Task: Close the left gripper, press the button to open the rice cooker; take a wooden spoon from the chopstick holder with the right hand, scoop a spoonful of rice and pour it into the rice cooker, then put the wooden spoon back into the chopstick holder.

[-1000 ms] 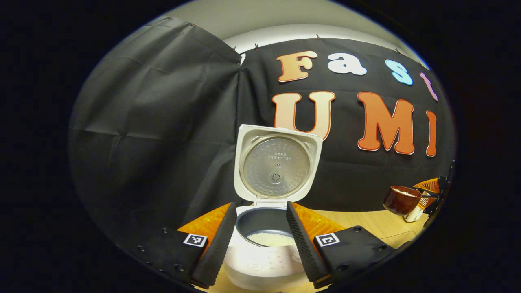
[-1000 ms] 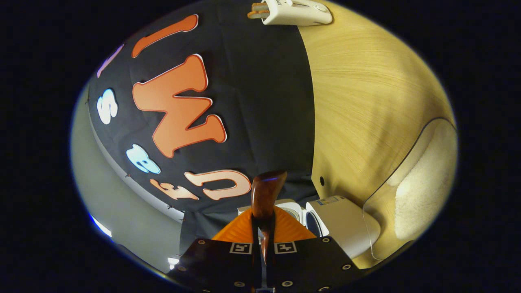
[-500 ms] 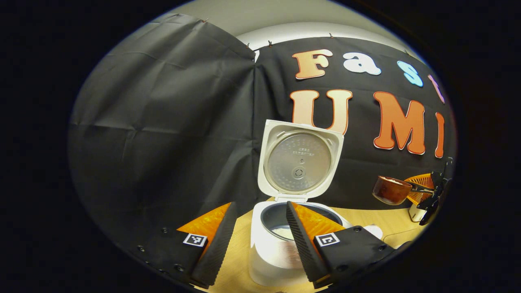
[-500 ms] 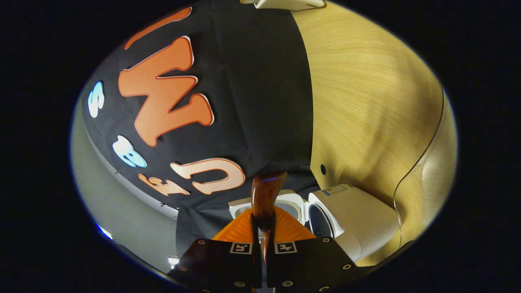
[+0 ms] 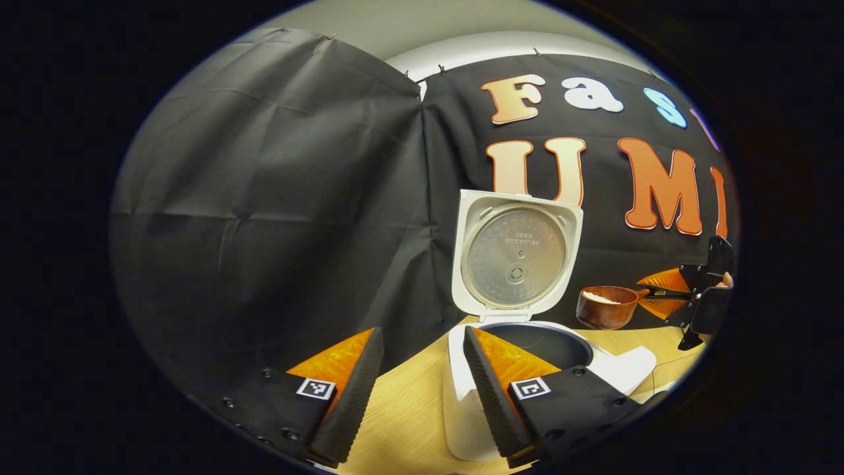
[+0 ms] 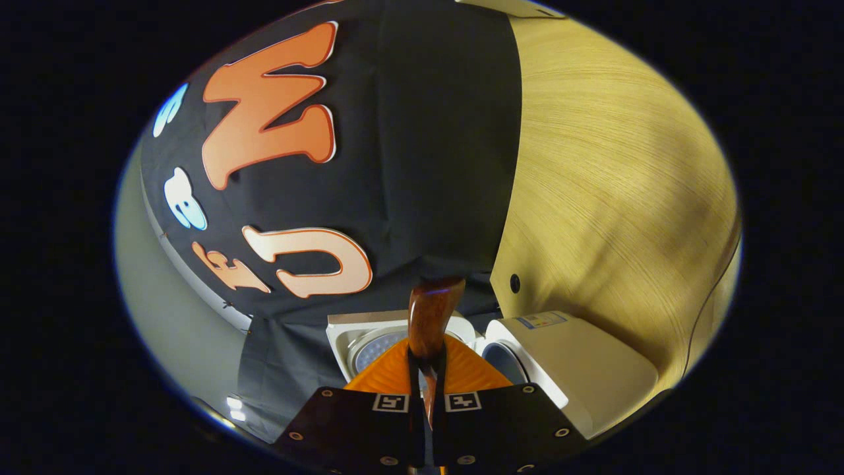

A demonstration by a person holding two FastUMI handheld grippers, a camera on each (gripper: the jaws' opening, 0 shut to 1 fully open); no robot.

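- Rice cooker, white and boxy with a dark pot inside (image 5: 488, 396), stands on the pale wooden worktop (image 5: 402, 422), close to the black cloth wall.
- Its white lid with a round silver plate inside (image 5: 516, 257) stands straight up, so the cooker is open.
- In the left gripper view, the left gripper (image 5: 422, 389) is low in front of the cooker. Its jaws are wide apart and hold nothing.
- One finger (image 5: 491, 396) of the left gripper crosses in front of the cooker's body.
- Farther off, to the right of the lid, the right gripper (image 5: 659, 297) holds a dark brown wooden spoon with a deep round bowl (image 5: 603, 307) in the air.
- White rice (image 5: 601, 298) sits in the spoon's bowl, which is about level.
- The spoon is near the open lid and higher than the pot's rim.
- In the right gripper view, the right gripper (image 6: 427, 389) has its jaws pulled narrow around the spoon's handle (image 6: 430, 330), one on each side.
- Past the handle in that view you can see the open cooker (image 6: 567, 369), with its lid (image 6: 376, 343) next to it.
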